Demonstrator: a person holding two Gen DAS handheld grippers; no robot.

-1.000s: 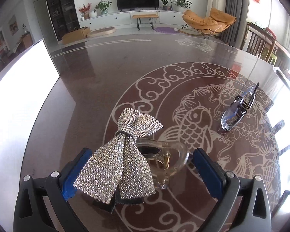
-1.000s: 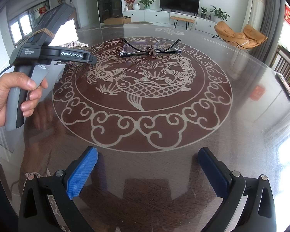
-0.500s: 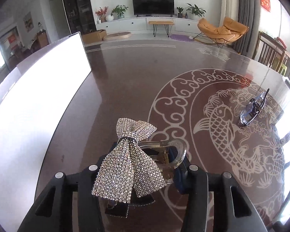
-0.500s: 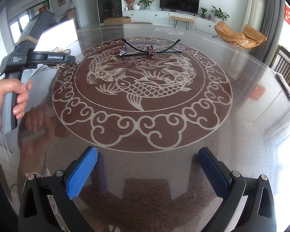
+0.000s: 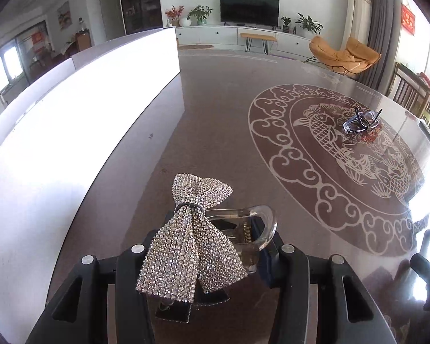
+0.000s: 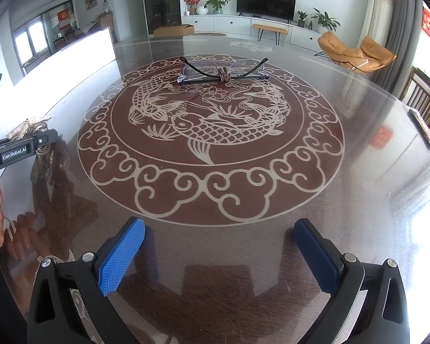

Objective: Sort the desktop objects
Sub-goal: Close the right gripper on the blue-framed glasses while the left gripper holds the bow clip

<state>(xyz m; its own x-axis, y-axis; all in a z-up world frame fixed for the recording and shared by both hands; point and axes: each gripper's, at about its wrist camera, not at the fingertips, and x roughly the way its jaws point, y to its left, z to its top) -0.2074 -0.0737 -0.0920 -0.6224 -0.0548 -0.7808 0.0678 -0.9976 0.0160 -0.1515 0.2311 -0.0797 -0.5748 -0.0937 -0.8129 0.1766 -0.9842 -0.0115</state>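
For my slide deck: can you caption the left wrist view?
Left gripper clamps a sparkly bow hair clip above the glass table, glasses beyond.

The hair clip (image 5: 203,238) sits between the left gripper (image 5: 209,261) fingers, above the table (image 5: 215,114) (white box (image 5: 71,120) to its left); glasses (image 6: 220,73) lie far across, on the fish pattern

Rhinestone bow hair clip (image 5: 192,246) clamped upright; glasses (image 6: 222,71) lie folded.
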